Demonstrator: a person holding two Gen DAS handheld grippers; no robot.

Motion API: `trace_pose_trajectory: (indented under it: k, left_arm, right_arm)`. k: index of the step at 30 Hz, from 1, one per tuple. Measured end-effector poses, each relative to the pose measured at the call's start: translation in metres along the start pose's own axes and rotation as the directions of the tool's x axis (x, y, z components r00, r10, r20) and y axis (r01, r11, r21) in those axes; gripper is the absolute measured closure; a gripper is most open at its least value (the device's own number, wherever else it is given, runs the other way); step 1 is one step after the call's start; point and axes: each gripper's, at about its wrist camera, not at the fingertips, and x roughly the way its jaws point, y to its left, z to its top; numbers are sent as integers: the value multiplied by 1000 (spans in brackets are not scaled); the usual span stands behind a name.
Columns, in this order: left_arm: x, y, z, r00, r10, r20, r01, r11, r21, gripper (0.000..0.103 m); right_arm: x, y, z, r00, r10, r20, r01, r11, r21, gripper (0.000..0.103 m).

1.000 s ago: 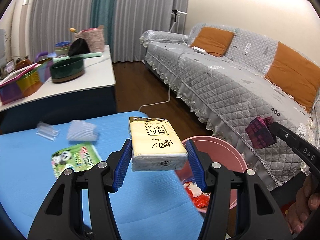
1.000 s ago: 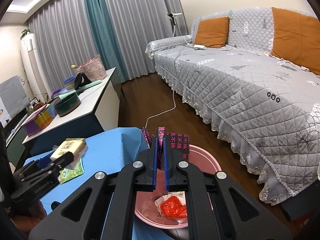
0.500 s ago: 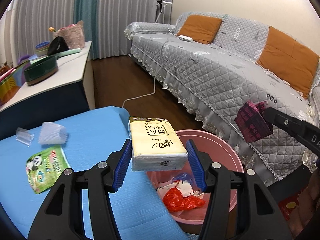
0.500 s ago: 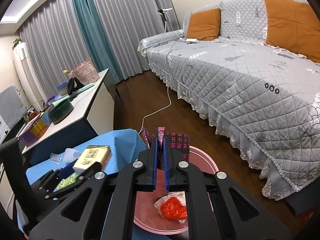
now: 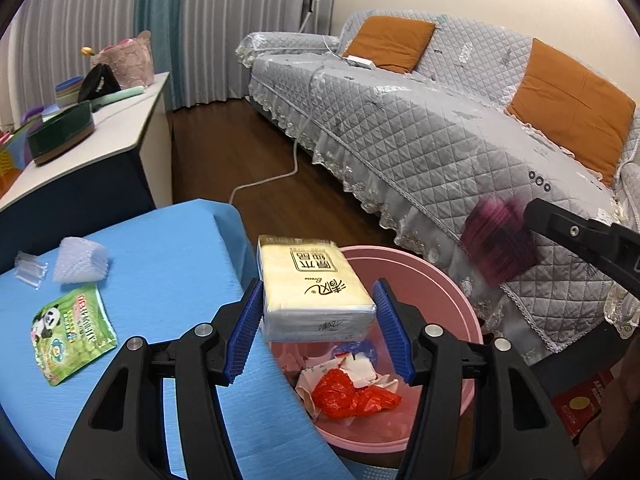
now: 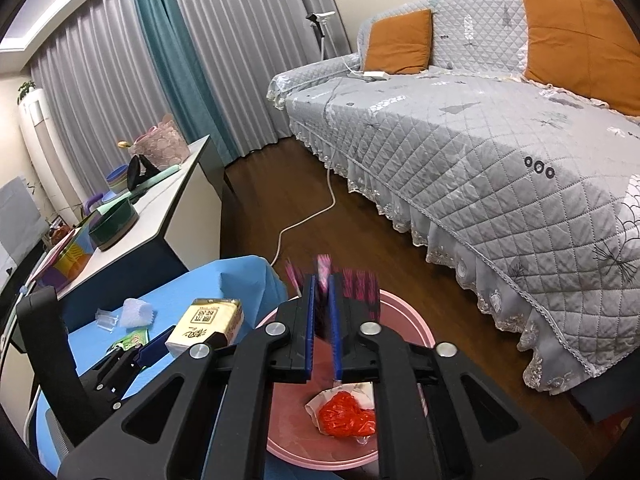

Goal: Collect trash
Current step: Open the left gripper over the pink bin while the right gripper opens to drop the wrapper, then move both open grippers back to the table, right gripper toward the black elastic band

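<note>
Looking over the blue bench (image 5: pixel 168 264), I see its right edge run straight down beside the pink basin (image 5: pixel 448 304), which sits lower, between the bench and the grey sofa (image 5: pixel 420 132). Open wooden floor (image 5: pixel 240 160) lies beyond, crossed by a white cable (image 5: pixel 294 160).

My left claw (image 5: pixel 318 322) points down and forward over the bench edge and the basin rim. It pinches a yellow tissue pack (image 5: pixel 316 288) by its long sides, the blue pads pressed on it; the pack sits level, wrapped in clear film with dark print on top.

My right claw (image 6: pixel 322 330) hangs above the basin's near side, tilted downward. Its jaws are opening, with a dark pink printed wrapper (image 6: pixel 360 286) between them; the wrapper is blurred and I cannot tell if the pads touch it.

Inside the basin lie a red plastic bag (image 5: pixel 352 394) and white paper scraps (image 5: pixel 360 368). On the bench, well left of the pack, are a green panda pouch (image 5: pixel 72 330), a crumpled clear wrap (image 5: pixel 82 266) and a small clear piece (image 5: pixel 30 272).
</note>
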Motion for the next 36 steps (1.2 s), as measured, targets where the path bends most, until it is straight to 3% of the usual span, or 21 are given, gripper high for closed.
trace_pose_trajectory:
  k: [1, 3, 4, 16, 36]
  left_arm:
    - [1, -1, 1, 1000, -3, -5, 3, 1000, 2, 46]
    - [1, -1, 1, 1000, -10, -15, 10, 1000, 2, 40]
    - [0, -1, 1, 1000, -12, -16, 12, 1000, 0, 39]
    - [-31, 25, 1, 999, 33, 15, -33, 999, -13, 39]
    - [-110, 118, 8, 986, 131, 102, -123, 989, -79, 49]
  right_arm:
    - [1, 0, 0, 1000, -5, -8, 5, 1000, 2, 86]
    - [2, -2, 0, 1000, -21, -15, 22, 1000, 12, 56]
    - [3, -3, -1, 999, -30, -15, 30, 999, 17, 54]
    - [-1, 4, 1, 1000, -27, -1, 27, 1000, 15, 54]
    - [-19, 63, -9, 999, 40, 27, -37, 995, -97, 54]
